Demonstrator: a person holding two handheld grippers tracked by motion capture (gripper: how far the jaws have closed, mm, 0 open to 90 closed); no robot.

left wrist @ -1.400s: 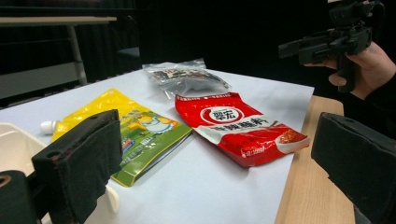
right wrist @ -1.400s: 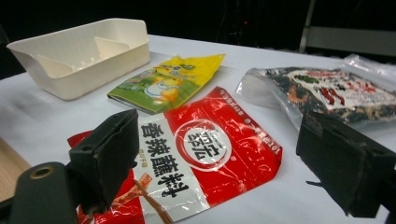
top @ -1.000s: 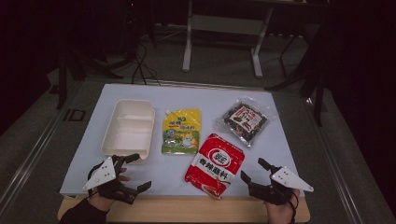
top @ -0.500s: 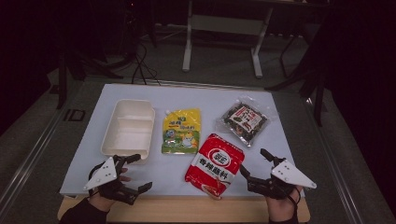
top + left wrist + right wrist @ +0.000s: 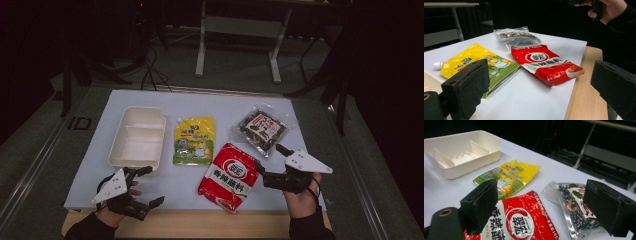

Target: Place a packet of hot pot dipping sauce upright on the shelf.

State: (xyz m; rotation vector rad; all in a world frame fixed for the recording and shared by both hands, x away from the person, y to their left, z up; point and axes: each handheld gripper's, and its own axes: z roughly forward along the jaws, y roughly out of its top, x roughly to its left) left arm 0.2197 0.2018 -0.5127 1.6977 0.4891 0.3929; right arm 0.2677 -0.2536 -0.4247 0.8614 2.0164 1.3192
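Note:
A red snack packet (image 5: 229, 175) lies flat near the table's front edge, between my two grippers. My right gripper (image 5: 267, 156) hovers open just right of it, jaws pointing left over its upper right corner; the packet (image 5: 519, 220) lies below its spread jaws. My left gripper (image 5: 154, 185) rests open at the front left, below the white divided tray (image 5: 137, 137), with nothing between its jaws. A yellow spouted pouch (image 5: 194, 140) lies right of the tray. Behind the right gripper lies a clear packet of dark seaweed (image 5: 261, 127).
All the items sit on a white sheet (image 5: 200, 105) over a wooden table edge (image 5: 200, 225). Metal table legs (image 5: 202, 45) stand on the dark floor beyond. Bare sheet lies behind the items and between the left gripper and the red packet.
My right gripper has moved forward and left, closer to the red packet's right edge. The left gripper has hardly shifted.

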